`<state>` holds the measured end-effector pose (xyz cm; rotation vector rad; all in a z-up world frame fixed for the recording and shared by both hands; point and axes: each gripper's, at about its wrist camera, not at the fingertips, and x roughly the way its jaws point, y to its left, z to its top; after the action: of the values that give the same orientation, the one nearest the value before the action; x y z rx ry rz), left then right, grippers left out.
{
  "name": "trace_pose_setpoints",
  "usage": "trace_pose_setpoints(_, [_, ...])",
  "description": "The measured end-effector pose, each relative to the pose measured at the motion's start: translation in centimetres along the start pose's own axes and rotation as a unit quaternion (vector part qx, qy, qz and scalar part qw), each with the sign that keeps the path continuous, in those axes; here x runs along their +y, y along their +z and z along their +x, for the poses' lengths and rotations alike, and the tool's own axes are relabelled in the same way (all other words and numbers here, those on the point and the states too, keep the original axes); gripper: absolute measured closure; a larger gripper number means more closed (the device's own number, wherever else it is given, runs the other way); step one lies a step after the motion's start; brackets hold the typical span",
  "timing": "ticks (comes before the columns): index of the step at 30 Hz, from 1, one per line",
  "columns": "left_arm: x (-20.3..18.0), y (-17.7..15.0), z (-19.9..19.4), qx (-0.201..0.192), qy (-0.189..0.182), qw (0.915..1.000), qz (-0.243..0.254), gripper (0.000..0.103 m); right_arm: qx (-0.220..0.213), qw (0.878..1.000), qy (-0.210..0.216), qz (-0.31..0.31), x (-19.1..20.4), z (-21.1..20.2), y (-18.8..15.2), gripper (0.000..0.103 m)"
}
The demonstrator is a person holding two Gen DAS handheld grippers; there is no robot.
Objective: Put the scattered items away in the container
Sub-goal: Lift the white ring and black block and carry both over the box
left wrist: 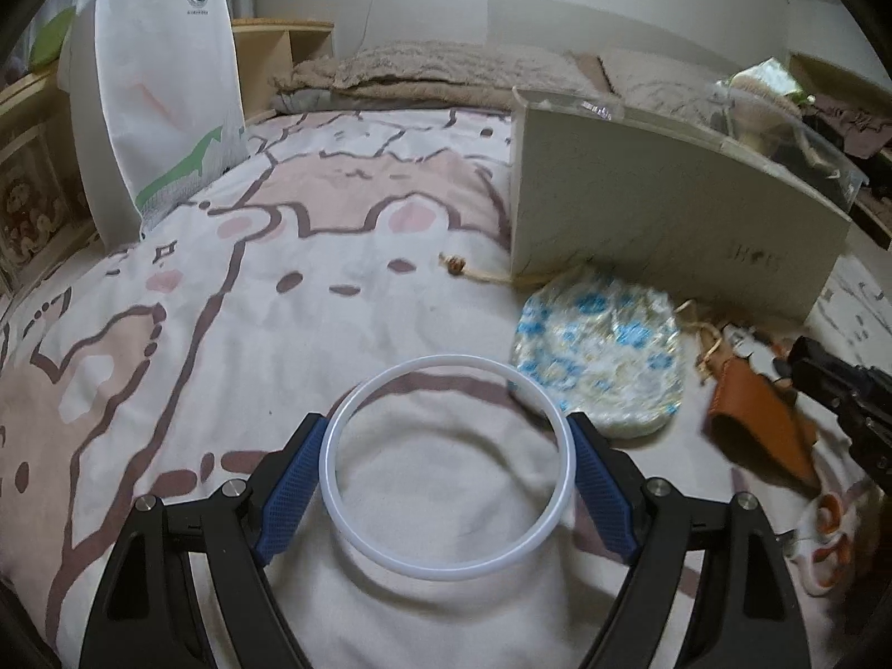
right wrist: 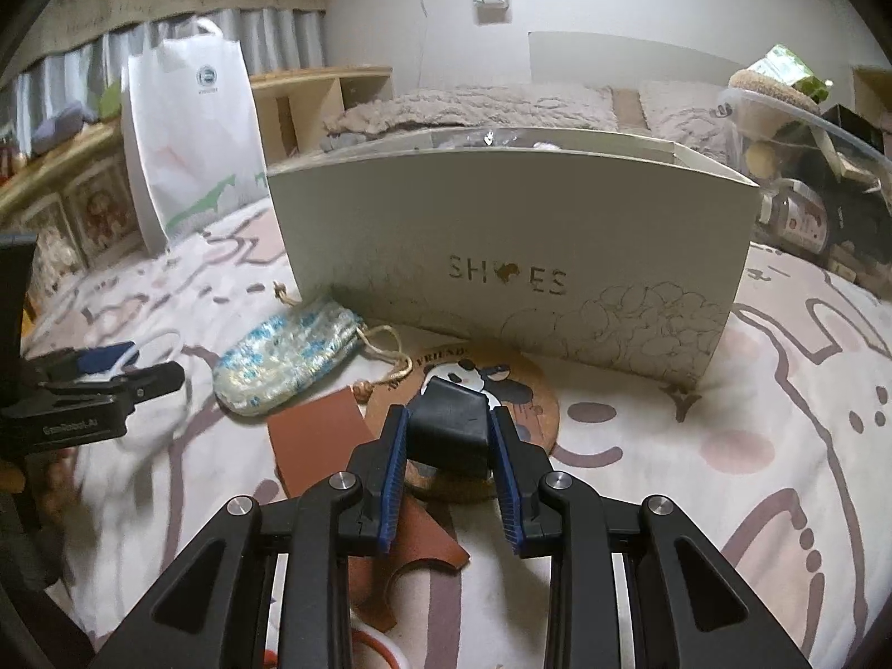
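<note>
We see 2 tools over a bed [left wrist: 234, 345] covered with a cream sheet printed in pink and brown cartoon shapes. The left tool [left wrist: 446, 435] stands wide, and its blue pads [left wrist: 290, 490] press on the outer sides of a white ring [left wrist: 446, 468], which it holds just above the sheet. The right tool [right wrist: 449, 435] is closed tight on a small black block [right wrist: 449, 426], gripped between its 2 blue pads [right wrist: 390, 479].

The container is a pale green shoe box [right wrist: 518, 256] with "SHOES" on its front wall. It stands upright on the bed, out past the fingers of both tools and toward the pillows at the far edge. Its top is open; we cannot tell what lies inside.

In front of the box lies a blue-and-white patterned pouch [right wrist: 284, 357] with a tan drawstring [right wrist: 384, 351], its far end just beside the box's lower left corner. Next to it a round cork coaster [right wrist: 529, 390] with a panda picture lies flat, its far edge tucked under the box front. A brown leather piece [right wrist: 318, 435] lies near the pouch and overlaps the coaster's near side, below the right tool. Orange-handled scissors [left wrist: 825, 535] lie toward the near edge of the bed.

A white paper bag [left wrist: 161, 95] stands upright at the bed's far left edge.
</note>
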<state>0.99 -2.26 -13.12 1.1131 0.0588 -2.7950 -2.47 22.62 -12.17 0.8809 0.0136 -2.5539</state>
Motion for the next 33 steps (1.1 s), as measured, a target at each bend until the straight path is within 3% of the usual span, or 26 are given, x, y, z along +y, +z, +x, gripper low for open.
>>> trace_pose_setpoints(7, [-0.4,0.7,-1.4,-0.016,-0.013,0.9998,-0.002,0.019,-0.018,0.999,0.027,0.026,-0.9,-1.2,0.7,0.073])
trace_pose_setpoints(33, [-3.8,2.2,-5.0,-0.064,-0.047,0.9963,0.033,0.019,-0.109,0.992,0.042,0.041,-2.9,-7.0,2.9,0.073])
